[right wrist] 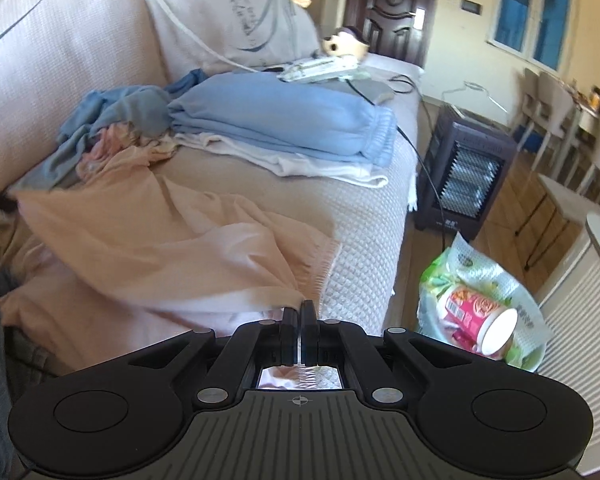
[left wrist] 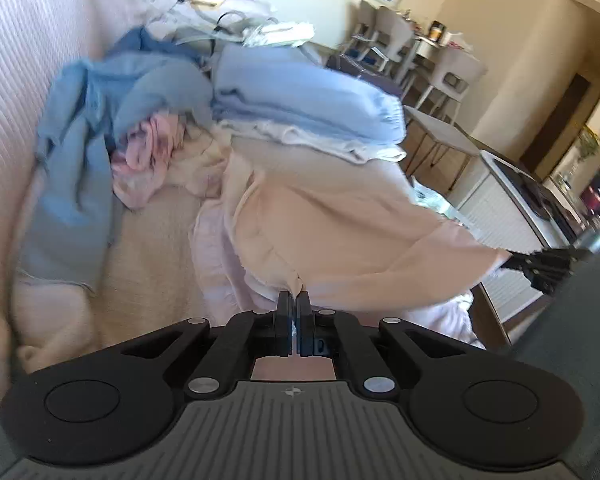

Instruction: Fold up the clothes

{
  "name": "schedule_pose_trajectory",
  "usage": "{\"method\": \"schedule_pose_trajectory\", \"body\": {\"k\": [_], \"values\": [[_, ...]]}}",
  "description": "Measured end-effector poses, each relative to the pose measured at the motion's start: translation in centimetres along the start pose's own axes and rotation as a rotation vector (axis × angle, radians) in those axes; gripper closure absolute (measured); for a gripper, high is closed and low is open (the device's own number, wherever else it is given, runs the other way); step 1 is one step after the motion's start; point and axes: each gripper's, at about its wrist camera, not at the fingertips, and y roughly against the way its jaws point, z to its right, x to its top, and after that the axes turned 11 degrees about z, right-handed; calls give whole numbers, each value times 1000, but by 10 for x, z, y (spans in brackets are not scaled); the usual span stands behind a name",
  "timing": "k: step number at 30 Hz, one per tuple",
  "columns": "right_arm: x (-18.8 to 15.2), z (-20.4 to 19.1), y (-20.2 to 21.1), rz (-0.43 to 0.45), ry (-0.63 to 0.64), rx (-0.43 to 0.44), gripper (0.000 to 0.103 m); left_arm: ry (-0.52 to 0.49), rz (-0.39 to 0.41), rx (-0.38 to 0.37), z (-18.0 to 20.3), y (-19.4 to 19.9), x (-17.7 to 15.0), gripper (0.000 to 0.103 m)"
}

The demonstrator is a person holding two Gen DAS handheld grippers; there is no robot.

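Two grippers are in my feeds, and both are clamped on the same peach garment. My left gripper has its jaws pressed together on a pinched fold at the near edge of the cloth, which bunches up just above the fingertips. My right gripper has its jaws together on another edge of the garment, a thin fold caught between the pads; in the left wrist view that right gripper shows at the far right with the cloth stretched toward it. The peach garment lies spread across the sofa seat, sagging between the two grips and creased along its length, over a pale pink layer beneath it. Behind it on the seat I see a folded stack: a light blue garment on top of a white one, edges roughly aligned. Beside the stack, against the sofa back, sits a loose heap of blue and pink clothes, unfolded. On the floor off the sofa's front edge stands a dark electric heater, and nearer to me a plastic bag holding a red cup. The left wrist view is motion-blurred, so fine detail there is unclear.
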Motion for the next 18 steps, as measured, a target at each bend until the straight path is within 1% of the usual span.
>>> {"method": "schedule_pose_trajectory", "body": {"k": [4,8,12,15,17,18], "values": [[-1,-5,16,-16,53,34,101,-18,-40,-16,7,20,-13,102],[-13,-9,23,-55,79,52,101,8,-111,-17,3,27,-38,102],[-29,-13,10,-110,80,55,101,-1,-176,40,-3,13,-66,102],[-40,-18,-2,-153,97,54,101,-31,-176,68,3,11,-71,101],[-45,-20,-9,-189,90,58,99,-24,-170,76,4,13,-69,101],[-46,-21,-10,-206,85,54,95,-11,-166,84,3,14,-69,101]]}}
